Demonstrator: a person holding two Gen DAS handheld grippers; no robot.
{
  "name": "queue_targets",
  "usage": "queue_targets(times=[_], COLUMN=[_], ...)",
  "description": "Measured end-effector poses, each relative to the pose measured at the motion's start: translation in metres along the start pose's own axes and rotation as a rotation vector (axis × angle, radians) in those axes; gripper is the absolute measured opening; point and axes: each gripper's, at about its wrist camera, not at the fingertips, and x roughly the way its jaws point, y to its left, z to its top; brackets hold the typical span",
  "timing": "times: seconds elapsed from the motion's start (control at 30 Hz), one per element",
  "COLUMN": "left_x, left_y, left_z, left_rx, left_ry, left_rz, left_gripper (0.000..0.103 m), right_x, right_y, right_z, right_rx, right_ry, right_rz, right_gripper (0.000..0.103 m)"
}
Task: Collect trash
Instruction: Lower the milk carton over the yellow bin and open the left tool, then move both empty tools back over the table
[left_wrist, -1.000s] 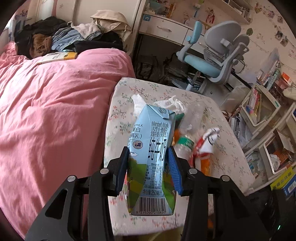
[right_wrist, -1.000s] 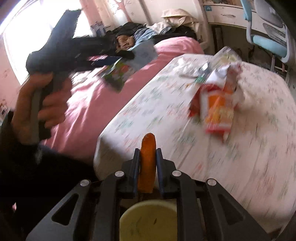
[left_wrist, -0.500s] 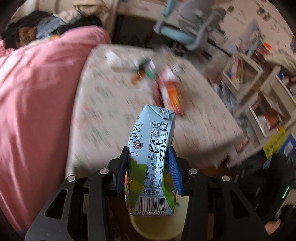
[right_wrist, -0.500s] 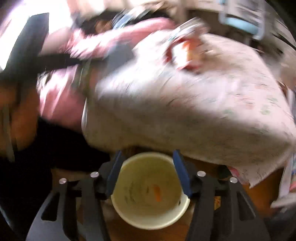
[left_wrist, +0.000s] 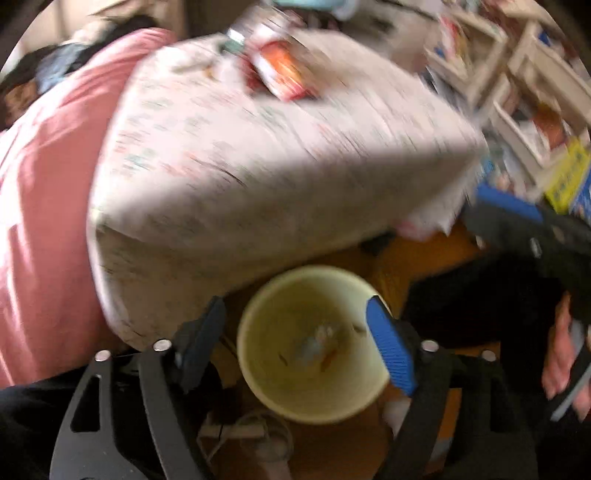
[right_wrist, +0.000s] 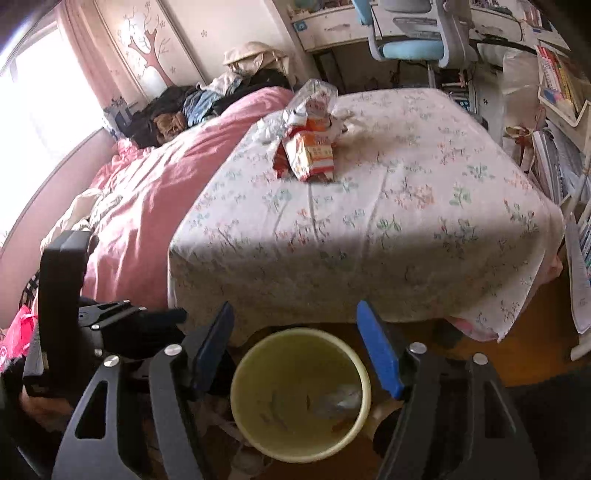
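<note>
A pale yellow waste bin stands on the floor by the table's near edge; it also shows in the right wrist view. The milk carton lies blurred at its bottom with a small orange scrap. My left gripper is open and empty above the bin. My right gripper is open and empty above the bin too. An orange and red snack packet and crumpled clear plastic wrappers lie on the floral tablecloth.
A pink bed with piled clothes lies left of the table. A blue desk chair stands behind it. Shelves with books line the right side. A power strip lies on the floor by the bin.
My left gripper has opened and the milk carton has dropped into the bin. My right gripper stays open over the bin after letting go of the orange scrap; its view has steadied.
</note>
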Motion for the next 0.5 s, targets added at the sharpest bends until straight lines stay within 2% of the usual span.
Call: queue_targets(times=[0.2,0.33,0.5], left_x=[-0.036,-0.060,-0.072], left_y=[0.039,0.061,0.087], left_z=[0.032,0.053,0.103], left_rx=[-0.152,-0.232,-0.258], left_ry=[-0.220,-0.344,-0.427], left_rz=[0.083,0.106,0.140], left_gripper=[0.090,0.096,0.096], right_x=[-0.003,-0.003,0.004], right_y=[0.015,0.029,0.049], right_z=[0.025,0.045,0.078], right_rx=[-0.074,-0.134,-0.269], right_ry=[-0.072,-0.123,-0.208], right_rz=[-0.005,-0.011,-0.025], right_gripper=[0.077,0.083,0.089])
